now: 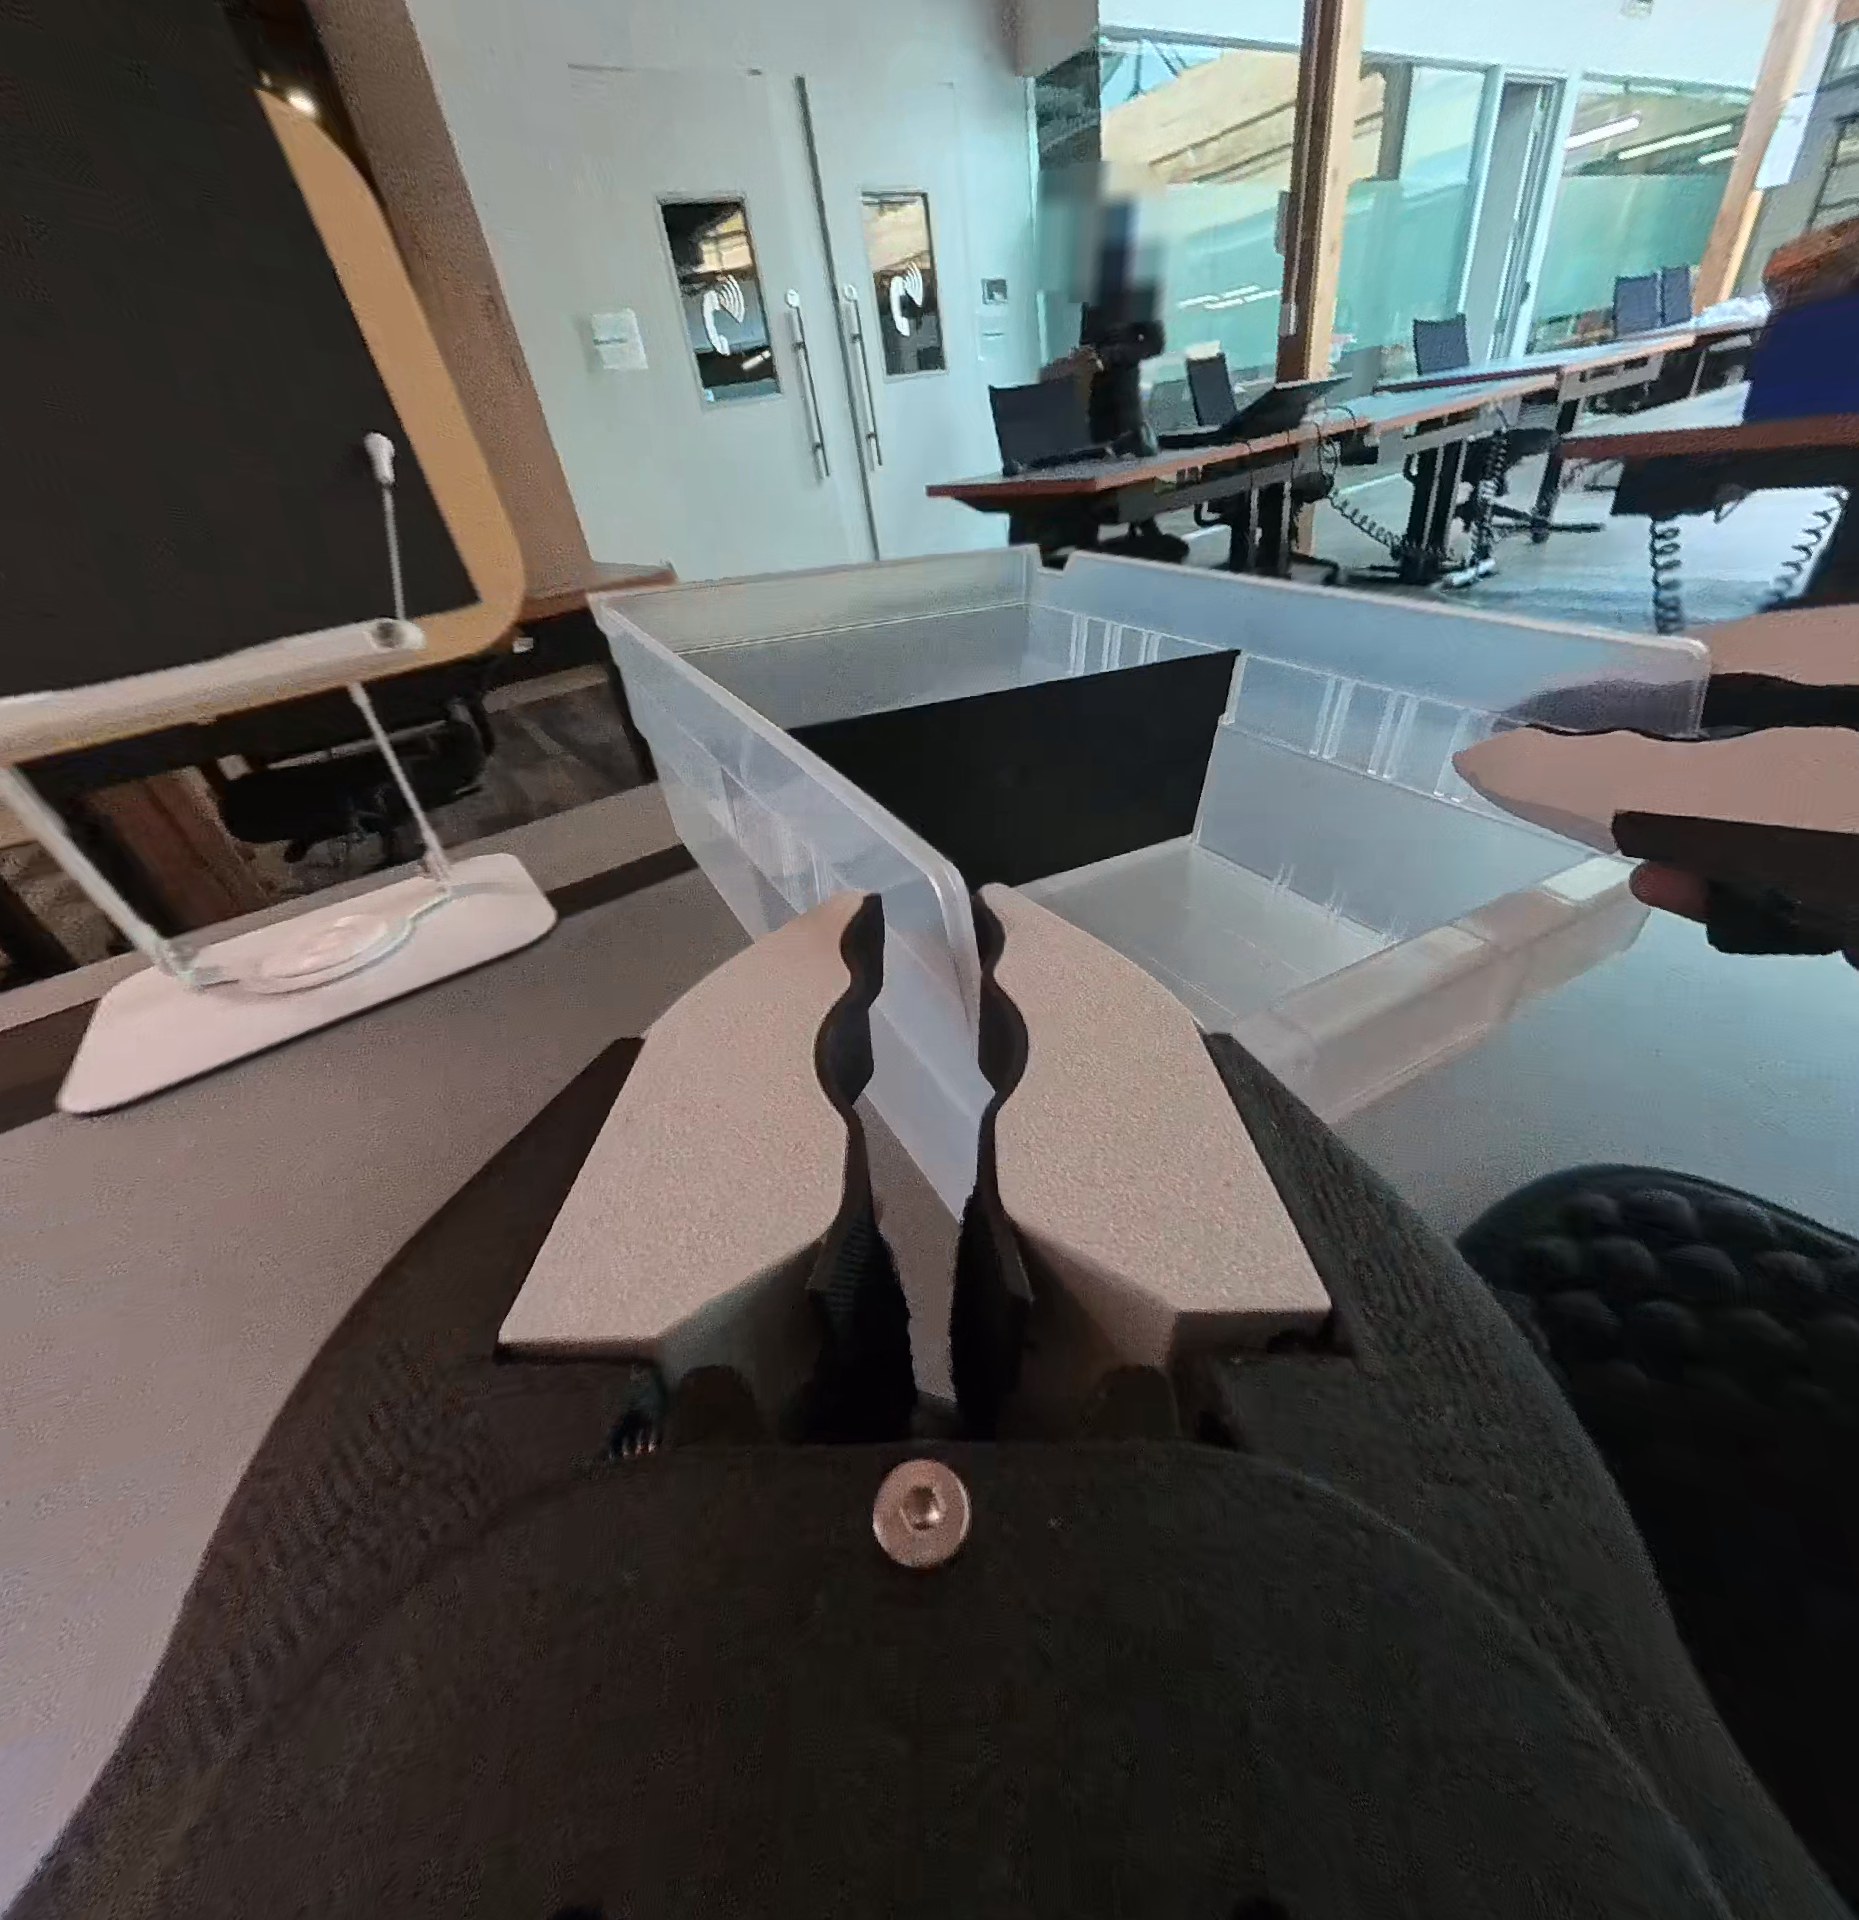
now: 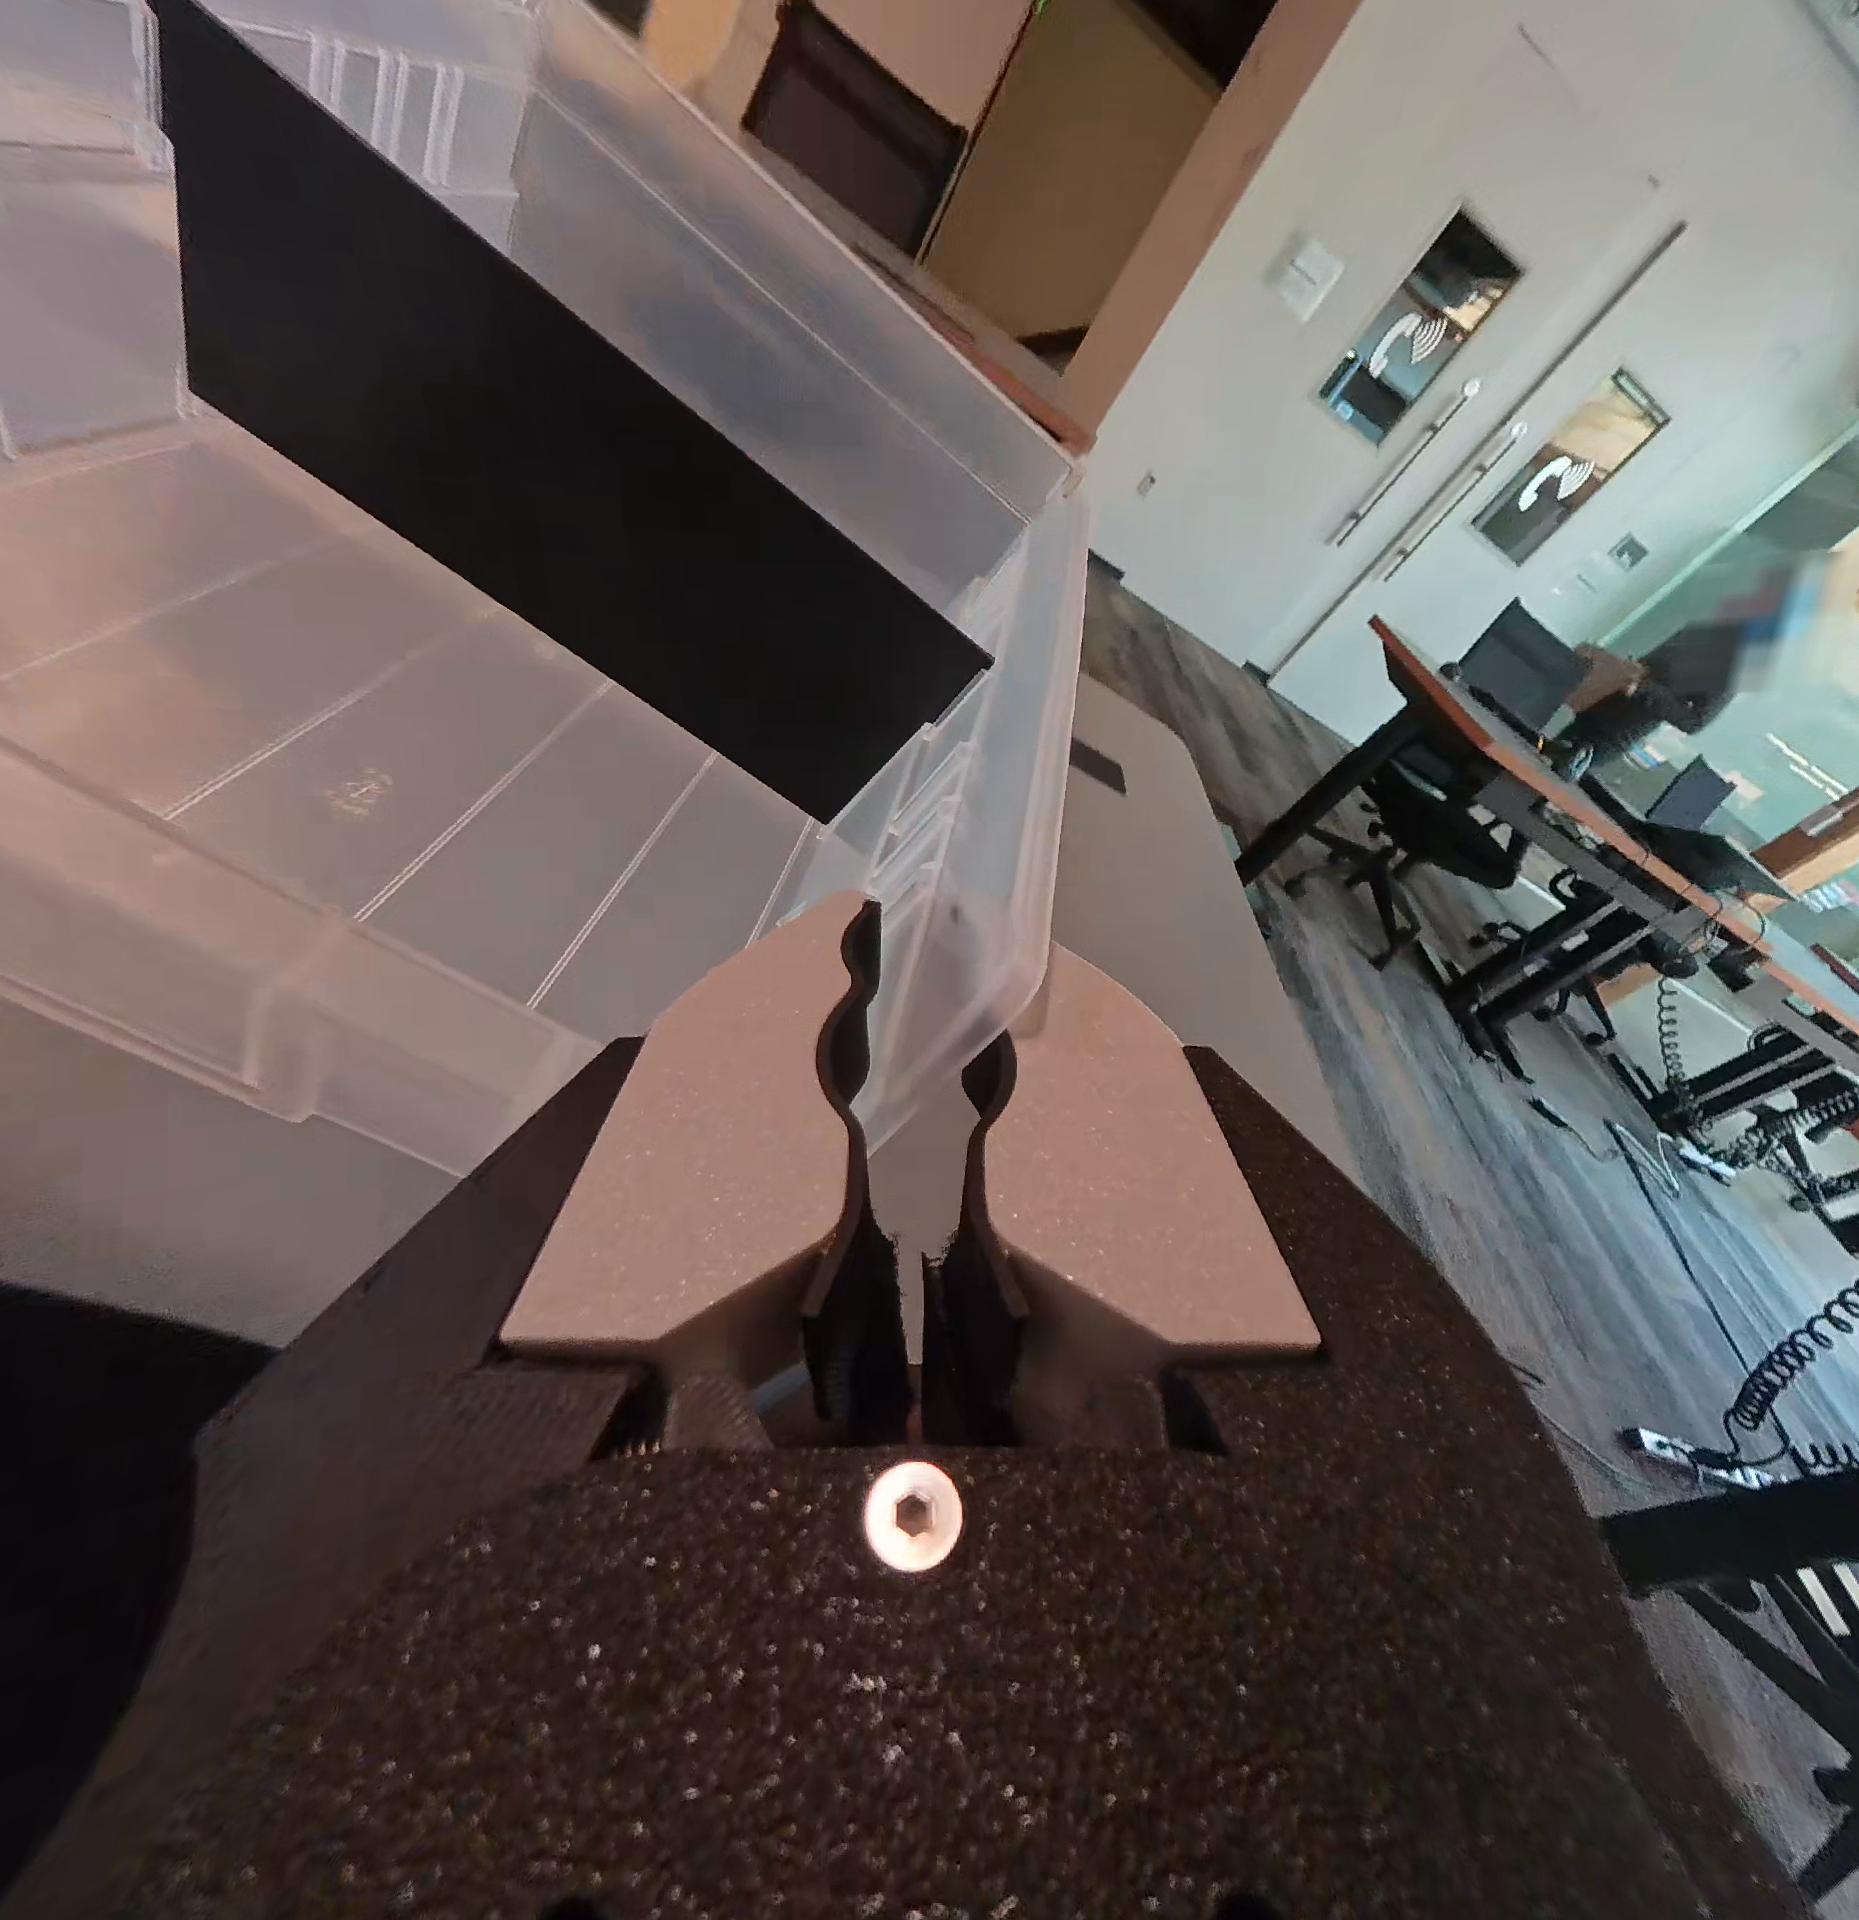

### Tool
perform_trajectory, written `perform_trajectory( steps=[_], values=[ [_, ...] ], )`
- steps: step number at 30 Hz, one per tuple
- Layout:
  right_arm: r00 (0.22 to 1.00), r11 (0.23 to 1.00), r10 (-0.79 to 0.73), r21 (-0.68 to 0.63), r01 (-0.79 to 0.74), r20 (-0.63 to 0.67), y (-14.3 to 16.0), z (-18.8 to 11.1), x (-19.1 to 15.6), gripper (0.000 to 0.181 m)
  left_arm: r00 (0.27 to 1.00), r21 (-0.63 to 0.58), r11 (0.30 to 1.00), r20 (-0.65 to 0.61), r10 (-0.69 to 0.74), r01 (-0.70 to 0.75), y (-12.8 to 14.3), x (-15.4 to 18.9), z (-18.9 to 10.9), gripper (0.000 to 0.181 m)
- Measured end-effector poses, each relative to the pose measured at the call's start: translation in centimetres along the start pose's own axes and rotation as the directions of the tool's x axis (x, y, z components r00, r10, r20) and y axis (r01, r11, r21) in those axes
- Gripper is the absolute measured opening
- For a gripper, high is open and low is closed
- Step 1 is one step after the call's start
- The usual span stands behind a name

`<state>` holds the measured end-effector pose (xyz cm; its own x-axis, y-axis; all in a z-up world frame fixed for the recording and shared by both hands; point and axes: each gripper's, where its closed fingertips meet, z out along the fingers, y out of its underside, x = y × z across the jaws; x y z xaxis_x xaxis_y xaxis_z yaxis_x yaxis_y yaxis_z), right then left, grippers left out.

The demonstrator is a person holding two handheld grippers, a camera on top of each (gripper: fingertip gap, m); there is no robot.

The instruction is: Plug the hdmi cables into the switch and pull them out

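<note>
Desk (image 1: 281,1195): grey; carries my bin.
Bin (image 1: 1268,831): clear, black divider (image 1: 1008,758); lift level.
Left fingers (image 1: 930,987): clamped on its left wall.
Right fingers (image 2: 930,997): clamped on its right wall.
Cables, switch: not visible.

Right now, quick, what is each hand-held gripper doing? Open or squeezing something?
Left hand-held gripper: closed on the left wall of the clear plastic bin.
Right hand-held gripper: closed on the bin's right wall.
</note>
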<state>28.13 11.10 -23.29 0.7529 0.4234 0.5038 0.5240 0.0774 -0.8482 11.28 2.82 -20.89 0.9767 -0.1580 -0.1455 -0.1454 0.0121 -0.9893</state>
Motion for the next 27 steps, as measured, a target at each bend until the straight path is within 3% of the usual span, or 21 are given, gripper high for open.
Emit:
perform_trajectory(
  steps=[4, 6, 8, 10, 12, 13, 15, 17, 19, 22, 24, 27],
  values=[
    [1.0, 0.999, 0.0, -0.042, 0.001, 0.013, 3.5, -0.1, 1.1, 0.013, 0.995, -0.101, 0.994, -0.096, 0.018, -0.028, 2.4, 2.9, 1.1, 0.019],
    [1.0, 0.997, 0.018, -0.079, -0.017, 0.017, 5.6, 0.3, 1.5, 0.014, 0.975, -0.232, 0.97, -0.22, 0.022, -0.074, 4.9, 4.5, 1.5, 0.022],
    [0.995, 0.996, 0.089, -0.035, -0.088, 0.049, 5.9, 0.3, 1.8, 0.015, 0.95, -0.252, 0.965, -0.313, -0.006, -0.077, 5.0, 5.0, 1.0, 0.035],
    [0.981, 0.98, 0.19, -0.062, -0.187, 0.042, 6.4, 0.1, 2.9, 0.066, 0.958, -0.209, 0.977, -0.286, -0.019, -0.043, 3.3, 2.8, -0.2, 0.072],
    [0.96, 0.957, 0.281, -0.075, -0.28, 0.0, 6.2, -0.8, 4.4, 0.101, 0.981, -0.1, 0.995, -0.191, -0.028, 0.009, 0.3, -1.4, -2.6, 0.095],
    [0.95, 0.949, 0.312, -0.051, -0.312, -0.025, 5.4, -1.4, 5.1, 0.107, 0.994, -0.039, 0.999, -0.105, -0.029, 0.025, -1.2, -4.4, -4.2, 0.098],
    [0.923, 0.931, 0.364, 0.08, -0.357, -0.125, 2.5, -3.0, 6.8, 0.103, 0.99, 0.054, 0.999, 0.141, -0.017, 0.01, -3.0, -11.8, -8.5, 0.098],
    [0.888, 0.882, 0.432, 0.279, -0.38, -0.154, -1.6, -4.8, 6.7, 0.089, 0.913, 0.062, 0.998, 0.408, -0.001, -0.027, -3.0, -19.2, -14.0, 0.098],
    [0.869, 0.808, 0.488, 0.415, -0.417, -0.078, -5.4, -5.9, 4.2, 0.077, 0.779, 0.005, 0.999, 0.626, 0.025, -0.036, -1.7, -25.3, -20.1, 0.098],
    [0.872, 0.786, 0.486, 0.409, -0.464, 0.055, -8.7, -4.7, -2.1, 0.084, 0.605, -0.132, 0.99, 0.793, 0.07, 0.059, 2.4, -30.9, -27.2, 0.097],
    [0.898, 0.849, 0.416, 0.293, -0.439, 0.14, -9.6, -2.8, -7.3, 0.105, 0.612, -0.202, 0.964, 0.789, 0.058, 0.17, 5.8, -32.0, -28.4, 0.095],
    [0.928, 0.933, 0.313, 0.118, -0.34, 0.201, -8.7, -0.3, -12.7, 0.112, 0.689, -0.318, 0.914, 0.722, 0.062, 0.251, 9.7, -32.2, -27.3, 0.095]
  ],
)
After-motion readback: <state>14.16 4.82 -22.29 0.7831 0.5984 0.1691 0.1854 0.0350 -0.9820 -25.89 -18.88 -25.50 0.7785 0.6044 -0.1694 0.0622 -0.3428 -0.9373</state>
